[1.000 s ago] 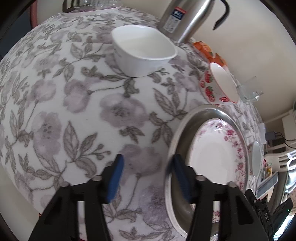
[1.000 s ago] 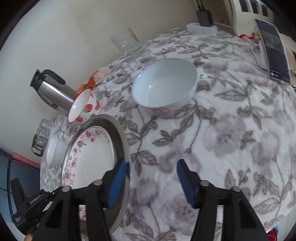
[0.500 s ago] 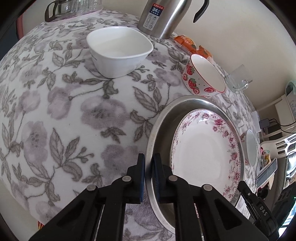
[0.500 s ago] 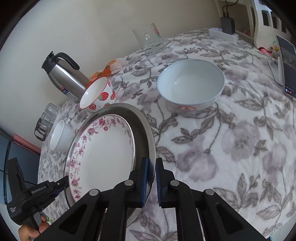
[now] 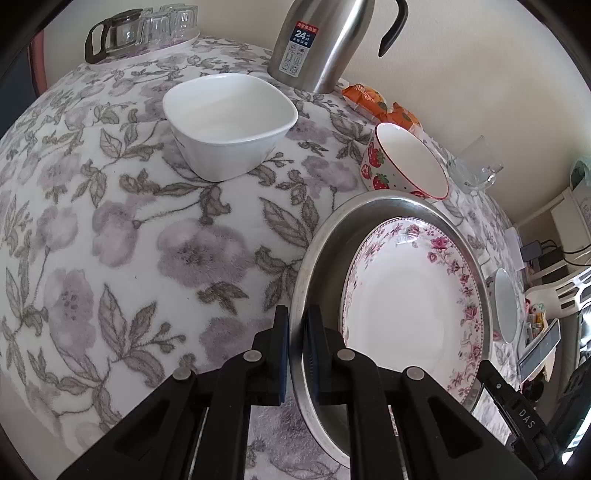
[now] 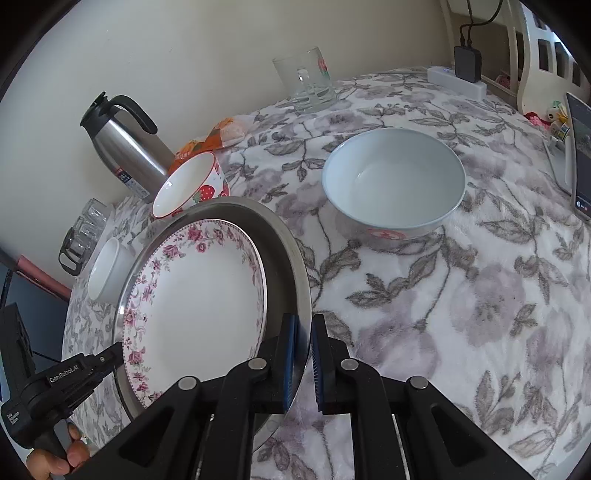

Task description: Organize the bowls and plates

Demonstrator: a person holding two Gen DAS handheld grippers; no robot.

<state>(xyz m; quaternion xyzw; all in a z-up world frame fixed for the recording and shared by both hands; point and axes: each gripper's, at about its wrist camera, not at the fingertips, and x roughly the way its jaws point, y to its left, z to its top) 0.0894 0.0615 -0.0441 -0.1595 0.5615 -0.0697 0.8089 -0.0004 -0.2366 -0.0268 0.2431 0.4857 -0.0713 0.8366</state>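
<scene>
A round steel tray (image 5: 325, 236) lies on the flowered tablecloth and carries a white plate with a pink flower border (image 5: 406, 314). My left gripper (image 5: 297, 350) is shut on the tray's left rim. On the opposite rim, my right gripper (image 6: 303, 354) is shut on the tray (image 6: 291, 251) beside the plate (image 6: 199, 295). A white square bowl (image 5: 229, 122) stands to the far left. A strawberry bowl (image 5: 406, 162) leans on the tray's far edge. A pale blue bowl (image 6: 395, 184) sits to the right of the tray.
A steel thermos (image 5: 317, 40), an orange packet (image 5: 376, 103) and a glass mug (image 6: 306, 81) stand along the wall. A glass pitcher with tumblers (image 5: 140, 29) is at the far left corner. A phone (image 6: 580, 155) and a power strip (image 6: 458, 81) lie at the right.
Both grippers were open astride the tray's rim a second ago; they closed onto the rim half a second ago and have stayed so. The views have shifted slightly.
</scene>
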